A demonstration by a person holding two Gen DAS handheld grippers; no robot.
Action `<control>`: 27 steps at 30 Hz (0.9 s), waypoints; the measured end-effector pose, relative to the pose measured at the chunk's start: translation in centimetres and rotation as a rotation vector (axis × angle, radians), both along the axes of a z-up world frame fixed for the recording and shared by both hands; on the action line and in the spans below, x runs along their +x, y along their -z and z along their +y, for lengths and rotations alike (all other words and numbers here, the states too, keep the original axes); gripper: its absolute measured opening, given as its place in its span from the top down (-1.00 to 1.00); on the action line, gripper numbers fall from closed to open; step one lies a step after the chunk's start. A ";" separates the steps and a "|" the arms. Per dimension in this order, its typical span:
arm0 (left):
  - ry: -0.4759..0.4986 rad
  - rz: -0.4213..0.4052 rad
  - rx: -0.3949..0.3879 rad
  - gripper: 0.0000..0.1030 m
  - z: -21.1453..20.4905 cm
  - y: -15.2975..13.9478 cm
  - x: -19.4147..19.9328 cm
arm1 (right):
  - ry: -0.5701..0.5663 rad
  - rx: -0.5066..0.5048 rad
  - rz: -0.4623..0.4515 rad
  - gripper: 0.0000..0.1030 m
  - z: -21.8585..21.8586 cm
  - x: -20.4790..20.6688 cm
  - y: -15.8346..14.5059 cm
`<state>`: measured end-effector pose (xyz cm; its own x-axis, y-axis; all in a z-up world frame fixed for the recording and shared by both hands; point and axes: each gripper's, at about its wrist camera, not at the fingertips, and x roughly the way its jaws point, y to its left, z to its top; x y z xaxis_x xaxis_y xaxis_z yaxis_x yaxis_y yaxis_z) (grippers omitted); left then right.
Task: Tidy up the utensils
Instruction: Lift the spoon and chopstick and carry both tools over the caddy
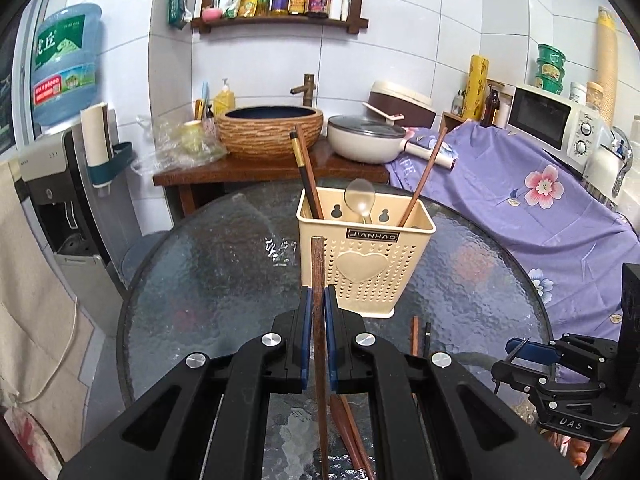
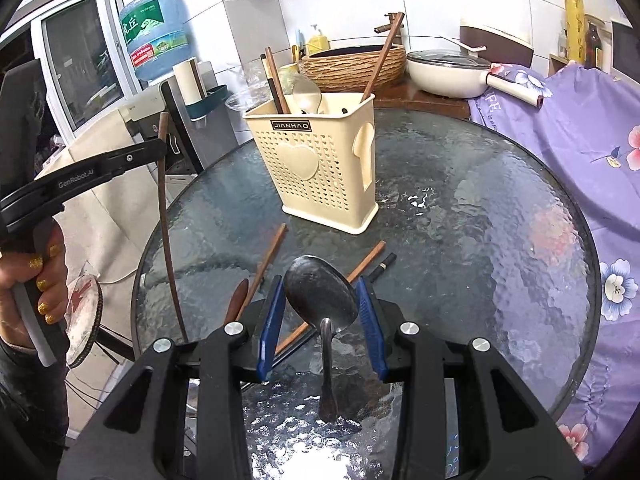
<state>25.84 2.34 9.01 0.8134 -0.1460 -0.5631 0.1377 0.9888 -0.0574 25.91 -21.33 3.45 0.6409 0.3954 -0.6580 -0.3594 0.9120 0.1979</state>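
Note:
A cream perforated utensil holder [image 1: 370, 256] stands on the round glass table [image 1: 208, 264]; it also shows in the right wrist view [image 2: 320, 160]. It holds several chopsticks and a metal spoon [image 1: 359, 199]. My left gripper [image 1: 319, 300] is shut on a brown chopstick [image 1: 318, 276], held upright just in front of the holder; the chopstick shows in the right wrist view [image 2: 163, 200]. My right gripper [image 2: 322, 296] is shut on a dark metal spoon [image 2: 320, 292], the pads at the bowl's sides, above the table. Loose chopsticks [image 2: 268, 260] lie below it.
A wooden counter [image 1: 248, 168] with a basin and a white pan [image 1: 368, 140] stands behind the table. A purple flowered cloth [image 1: 540, 200] covers things at right, with a microwave [image 1: 556, 120]. A water dispenser [image 1: 60, 160] stands at left.

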 end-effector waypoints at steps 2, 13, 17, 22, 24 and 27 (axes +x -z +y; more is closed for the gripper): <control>0.006 -0.007 -0.003 0.88 0.1 -0.3 -0.2 | -0.002 0.006 0.002 0.28 0.0 0.0 -0.2; 0.034 -0.022 -0.045 0.88 0.4 -2.0 -0.6 | -0.030 0.034 -0.013 0.28 0.5 0.5 -2.0; 0.038 -0.036 -0.064 0.88 0.5 -3.0 -0.5 | -0.031 0.057 -0.030 0.28 0.7 1.2 -3.4; 0.042 -0.078 -0.088 0.88 0.3 -5.6 -0.2 | -0.018 0.091 -0.075 0.28 1.0 2.8 -6.3; 0.034 -0.109 -0.092 0.88 0.2 -7.3 0.1 | -0.014 0.100 -0.098 0.28 1.1 3.3 -7.6; 0.020 -0.144 -0.127 0.88 0.4 -9.4 0.8 | 0.006 0.119 -0.162 0.28 1.5 4.1 -10.1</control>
<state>26.60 2.72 18.45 0.8806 -0.2254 -0.4168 0.1731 0.9718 -0.1599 30.06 -19.86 13.56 0.7370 0.4603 -0.4949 -0.3901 0.8877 0.2447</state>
